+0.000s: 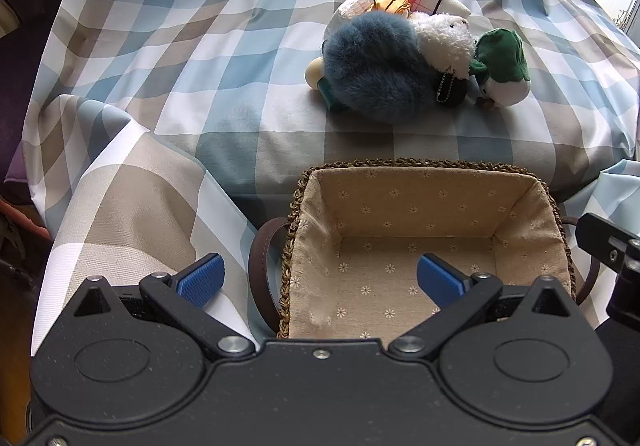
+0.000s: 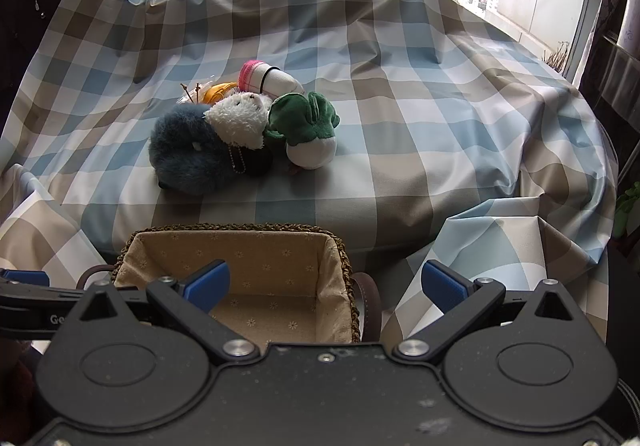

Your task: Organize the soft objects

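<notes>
Two claws hang wide apart with nothing between their blue pads, both tilted down toward a woven basket (image 1: 420,201) lined in beige floral cloth. From the left wrist view, the left claw (image 1: 320,282) straddles the basket's left rim, one pad over the checked cloth (image 1: 160,57) and one over the lining; the basket's brown leather handle (image 1: 256,266) loops out beside that rim. From the right wrist view, the right claw (image 2: 326,286) straddles the basket's right rim, its left pad over the lining.

Beyond the basket, on the blue, tan and white checked cloth covering a raised cushioned surface, the soft toys lie heaped together, touching. Left to right in the left wrist view: a blue furry plush (image 1: 376,65), a white fluffy plush (image 1: 444,41) with a ball chain leaning on it, then a green-hooded white plush (image 1: 504,65). Behind them sit a yellow-orange item (image 1: 394,5) and a white roll with a pink end (image 1: 436,1), banded in black. The basket holds none of them.
</notes>
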`<state>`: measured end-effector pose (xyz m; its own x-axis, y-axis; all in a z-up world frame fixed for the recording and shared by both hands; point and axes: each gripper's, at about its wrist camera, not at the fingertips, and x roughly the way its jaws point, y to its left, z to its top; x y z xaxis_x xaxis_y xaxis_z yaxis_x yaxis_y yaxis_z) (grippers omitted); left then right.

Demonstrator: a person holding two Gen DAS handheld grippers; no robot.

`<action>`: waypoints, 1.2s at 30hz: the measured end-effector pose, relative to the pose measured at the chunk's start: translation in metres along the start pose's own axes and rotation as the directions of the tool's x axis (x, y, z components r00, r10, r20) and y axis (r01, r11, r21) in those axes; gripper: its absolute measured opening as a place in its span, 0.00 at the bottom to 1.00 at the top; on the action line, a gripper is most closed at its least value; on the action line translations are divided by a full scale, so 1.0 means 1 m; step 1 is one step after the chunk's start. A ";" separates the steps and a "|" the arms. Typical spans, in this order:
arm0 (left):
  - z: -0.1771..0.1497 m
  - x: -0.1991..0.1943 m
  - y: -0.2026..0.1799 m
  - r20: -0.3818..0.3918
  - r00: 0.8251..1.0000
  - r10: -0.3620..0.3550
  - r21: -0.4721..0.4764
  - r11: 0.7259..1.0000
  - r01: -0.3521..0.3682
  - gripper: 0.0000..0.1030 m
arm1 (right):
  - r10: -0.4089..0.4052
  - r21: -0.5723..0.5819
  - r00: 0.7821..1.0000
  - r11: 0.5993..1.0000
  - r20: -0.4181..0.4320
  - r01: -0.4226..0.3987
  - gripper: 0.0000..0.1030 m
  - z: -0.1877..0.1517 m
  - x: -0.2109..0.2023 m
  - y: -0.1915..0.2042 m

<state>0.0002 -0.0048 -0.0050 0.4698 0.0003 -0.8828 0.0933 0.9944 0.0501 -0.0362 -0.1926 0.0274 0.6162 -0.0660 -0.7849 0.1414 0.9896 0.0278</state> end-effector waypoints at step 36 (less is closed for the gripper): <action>-0.002 0.002 0.004 0.000 1.000 0.003 -0.010 1.000 -0.003 0.96 | 0.003 0.003 1.000 1.000 -0.004 -0.003 1.00 0.000 0.000 0.001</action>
<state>0.0000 -0.0009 -0.0071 0.4701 0.0034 -0.8826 0.0830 0.9954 0.0481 -0.0357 -0.1919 0.0272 0.6139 -0.0621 -0.7869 0.1416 0.9894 0.0324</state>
